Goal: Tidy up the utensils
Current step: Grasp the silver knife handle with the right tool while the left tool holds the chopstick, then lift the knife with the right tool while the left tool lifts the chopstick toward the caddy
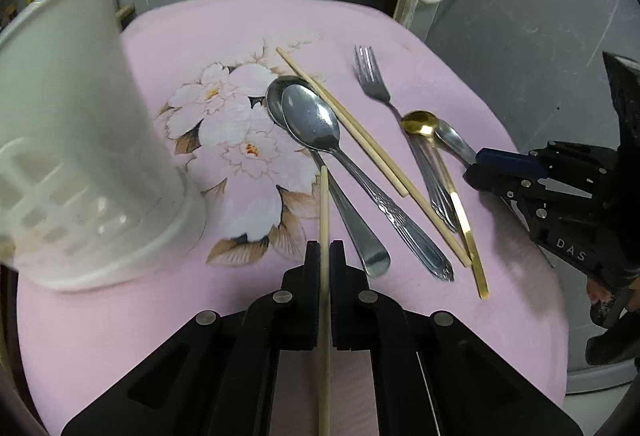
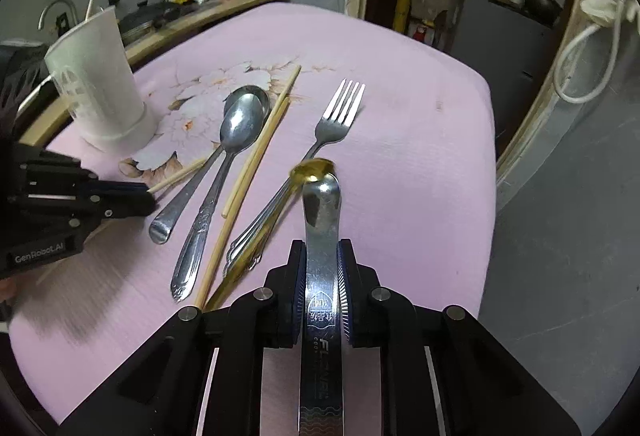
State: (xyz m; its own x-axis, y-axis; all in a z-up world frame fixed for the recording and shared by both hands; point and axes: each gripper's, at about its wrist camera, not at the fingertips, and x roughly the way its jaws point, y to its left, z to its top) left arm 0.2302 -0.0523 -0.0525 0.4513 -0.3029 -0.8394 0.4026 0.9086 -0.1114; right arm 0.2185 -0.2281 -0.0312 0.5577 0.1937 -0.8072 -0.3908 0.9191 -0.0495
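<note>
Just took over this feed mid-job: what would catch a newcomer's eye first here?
Both grippers are already loaded: the left gripper is shut on a single chopstick, and the right gripper is shut on a steel utensil whose tip lies over the gold spoon. Between them, two large spoons, two more chopsticks and a fork lie loose on the pink floral cloth. The white utensil holder stands at the cloth's left.

Left hand-held gripper [image 1: 326,256]: matte black angular linkage arms, round silver pivot screws showing, white "GenRobot.AI" lettering appearing on its side. Right hand-held gripper [image 2: 322,256]: matching black frame and silver screws, blue ridged pads [image 2: 343,276] lining the fingers, "DAS" marking showing.
</note>
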